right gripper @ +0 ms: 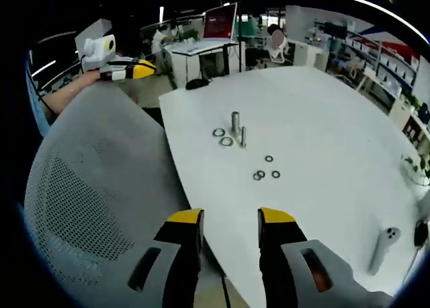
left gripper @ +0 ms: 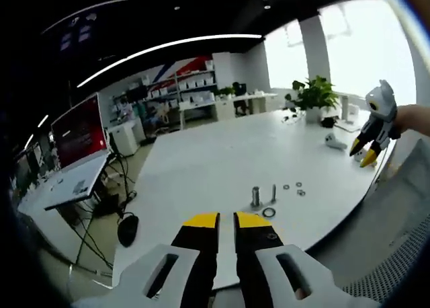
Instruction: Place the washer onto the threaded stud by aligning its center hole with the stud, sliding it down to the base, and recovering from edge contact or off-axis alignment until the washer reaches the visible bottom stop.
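In the left gripper view the left claw [left gripper: 226, 220] is clenched on nothing, its yellow tips nearly touching over the near edge of the white bench [left gripper: 201, 160]. In the right gripper view the right claw [right gripper: 230, 218] is released, jaws well apart, empty. Beyond it the threaded stud [right gripper: 236, 122] stands upright beside a thinner pin [right gripper: 243, 136], with a washer [right gripper: 226, 142] flat near its base and smaller rings [right gripper: 266, 169] scattered closer. A mesh chair back [right gripper: 94, 187] sits beside the bench. No writing is legible.
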`<state>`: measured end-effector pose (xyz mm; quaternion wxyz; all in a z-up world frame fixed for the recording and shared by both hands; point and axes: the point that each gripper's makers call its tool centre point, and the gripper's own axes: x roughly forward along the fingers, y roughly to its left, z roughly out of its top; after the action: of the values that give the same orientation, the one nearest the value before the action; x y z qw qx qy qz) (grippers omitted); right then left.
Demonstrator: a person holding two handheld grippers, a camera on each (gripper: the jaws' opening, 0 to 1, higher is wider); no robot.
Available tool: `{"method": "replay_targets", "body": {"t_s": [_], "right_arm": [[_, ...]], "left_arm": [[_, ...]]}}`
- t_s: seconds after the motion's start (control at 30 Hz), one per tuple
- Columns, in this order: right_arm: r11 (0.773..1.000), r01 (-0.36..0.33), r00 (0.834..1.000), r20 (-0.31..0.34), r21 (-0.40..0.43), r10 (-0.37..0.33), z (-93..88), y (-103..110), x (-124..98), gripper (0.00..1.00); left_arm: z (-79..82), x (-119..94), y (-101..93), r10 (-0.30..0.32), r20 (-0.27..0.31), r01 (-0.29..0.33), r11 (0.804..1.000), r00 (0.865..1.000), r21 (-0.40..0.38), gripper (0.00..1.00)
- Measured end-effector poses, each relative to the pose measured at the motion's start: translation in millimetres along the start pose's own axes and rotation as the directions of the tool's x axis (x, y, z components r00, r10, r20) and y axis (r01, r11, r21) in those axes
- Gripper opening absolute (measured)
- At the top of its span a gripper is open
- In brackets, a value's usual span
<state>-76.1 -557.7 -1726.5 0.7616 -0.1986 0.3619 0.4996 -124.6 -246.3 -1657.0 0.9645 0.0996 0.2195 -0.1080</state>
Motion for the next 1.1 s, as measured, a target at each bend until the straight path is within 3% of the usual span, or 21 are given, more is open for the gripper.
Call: {"method": "replay_targets", "body": {"t_s": [0.2, 0.3, 0.37, 0.5, 0.6, 1.0, 1.1], "right_arm": [[0.999, -0.032, 0.993, -0.112, -0.008, 0.031, -10.5, -8.9, 26.7, 0.34], [0.995, -0.056, 0.986, -0.162, -0.086, 0.041, -12.8, -9.7, 37.9, 0.34], [0.995, -0.057, 0.978, -0.206, -0.086, 0.039, -17.1, -12.8, 44.2, 0.34], [0.994, -0.075, 0.971, -0.233, -0.079, 0.054, -15.2, -17.7, 58.0, 0.33], [0.993, -0.088, 0.961, -0.27, -0.081, 0.064, -16.7, -21.8, 70.8, 0.31], [0.993, -0.1, 0.953, -0.294, -0.063, 0.077, -7.7, -29.4, 119.2, 0.26], [0.992, -0.121, 0.934, -0.342, -0.042, 0.1, -12.6, -28.4, 130.2, 0.26]], "left_arm": [[-1.1, 2.1, -4.1, -0.023, -0.01, 0.023, 1.0, 1.0, -0.008, 0.06], [-3.5, 2.8, -7.8, -0.043, -0.025, 0.043, 0.999, 0.999, 0.008, 0.06], [-1.8, 2.0, -7.9, -0.046, -0.012, 0.046, 0.999, 0.999, -0.002, 0.06], [-2.3, 3.1, -11.0, -0.054, -0.02, 0.054, 0.999, 0.998, 0.001, 0.06], [0.6, 1.9, -21.2, -0.105, -0.004, 0.105, 0.994, 0.995, 0.029, 0.05], [-0.3, 2.0, -17.2, -0.082, -0.012, 0.082, 0.997, 0.997, 0.011, 0.05], [-0.5, 1.7, -16.9, -0.081, -0.013, 0.081, 0.997, 0.997, 0.008, 0.05]]}}
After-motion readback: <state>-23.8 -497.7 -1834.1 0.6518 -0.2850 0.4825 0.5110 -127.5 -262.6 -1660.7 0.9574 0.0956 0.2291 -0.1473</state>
